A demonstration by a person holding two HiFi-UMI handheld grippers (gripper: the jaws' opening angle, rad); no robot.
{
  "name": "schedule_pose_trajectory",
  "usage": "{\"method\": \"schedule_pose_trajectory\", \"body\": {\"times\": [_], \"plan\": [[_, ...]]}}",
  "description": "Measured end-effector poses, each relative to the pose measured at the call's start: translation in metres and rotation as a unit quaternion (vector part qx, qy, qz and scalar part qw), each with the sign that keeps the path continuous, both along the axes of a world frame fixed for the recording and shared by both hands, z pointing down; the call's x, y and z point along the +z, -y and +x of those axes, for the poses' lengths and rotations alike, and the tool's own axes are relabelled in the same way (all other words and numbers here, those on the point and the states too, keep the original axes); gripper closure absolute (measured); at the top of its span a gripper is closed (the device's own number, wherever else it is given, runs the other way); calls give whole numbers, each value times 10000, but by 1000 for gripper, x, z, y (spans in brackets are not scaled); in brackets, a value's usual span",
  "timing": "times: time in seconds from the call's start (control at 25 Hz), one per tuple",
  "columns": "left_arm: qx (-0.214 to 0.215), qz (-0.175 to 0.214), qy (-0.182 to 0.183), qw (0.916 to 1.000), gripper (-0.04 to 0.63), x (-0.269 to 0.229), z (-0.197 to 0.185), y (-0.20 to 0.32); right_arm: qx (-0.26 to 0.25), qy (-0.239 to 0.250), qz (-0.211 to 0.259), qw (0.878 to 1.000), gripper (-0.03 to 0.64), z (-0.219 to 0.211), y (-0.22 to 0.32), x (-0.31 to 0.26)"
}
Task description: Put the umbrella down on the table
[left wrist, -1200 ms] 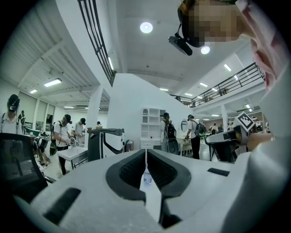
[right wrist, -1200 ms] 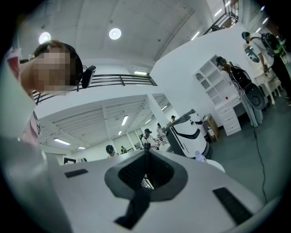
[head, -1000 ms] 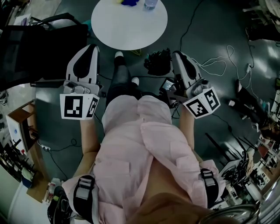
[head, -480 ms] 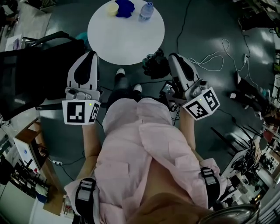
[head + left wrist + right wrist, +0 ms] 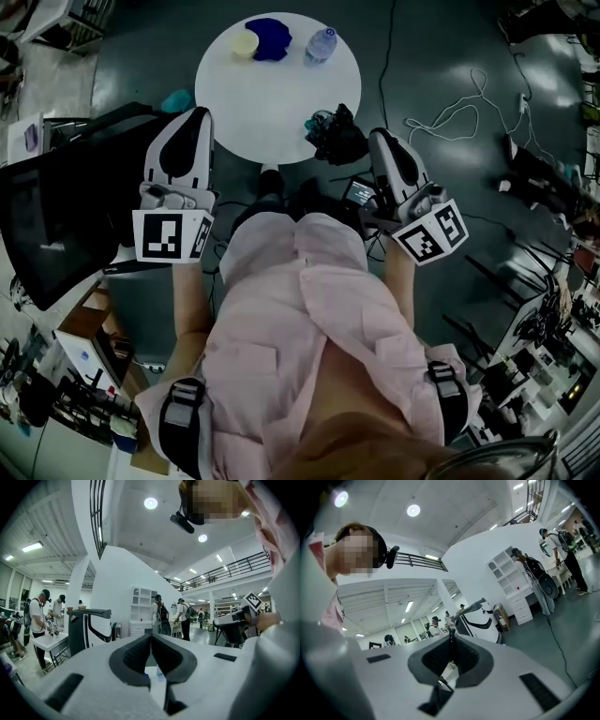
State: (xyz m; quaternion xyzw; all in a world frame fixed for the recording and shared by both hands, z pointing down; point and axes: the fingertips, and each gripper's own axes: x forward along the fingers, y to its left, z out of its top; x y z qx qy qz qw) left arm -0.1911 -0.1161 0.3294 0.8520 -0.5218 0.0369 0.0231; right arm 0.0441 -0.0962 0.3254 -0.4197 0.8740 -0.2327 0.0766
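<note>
The round white table lies just ahead of me. The umbrella, a black folded bundle, hangs beside my right gripper and overlaps the table's near right edge. In the right gripper view my right gripper is shut, and a thin dark strand of the umbrella runs below its pads. My left gripper is level at the table's near left edge. In the left gripper view my left gripper is shut with nothing in it. The umbrella itself is hidden in both gripper views.
A yellow cup, a blue cloth and a water bottle stand at the table's far side. A black screen stands at the left. White cables trail over the dark floor. People stand at benches.
The table has come nearer and now shows whole, with its far-side things in view. Both grippers have moved up to its near edge. The umbrella now overlaps the tabletop.
</note>
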Motion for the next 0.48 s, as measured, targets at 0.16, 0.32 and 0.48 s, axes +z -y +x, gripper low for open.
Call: {"method": "schedule_pose_trajectory", "body": {"times": [0.16, 0.32, 0.48], "plan": [[78, -2, -108, 9999, 572, 1, -2, 3, -14, 14, 60, 10000, 592, -14, 7, -6], [184, -20, -153, 9997, 572, 1, 0, 1, -28, -26, 89, 10000, 592, -21, 11, -13], [115, -98, -213, 9997, 572, 7, -8, -6, -107, -17, 46, 9999, 592, -31, 8, -11]]}}
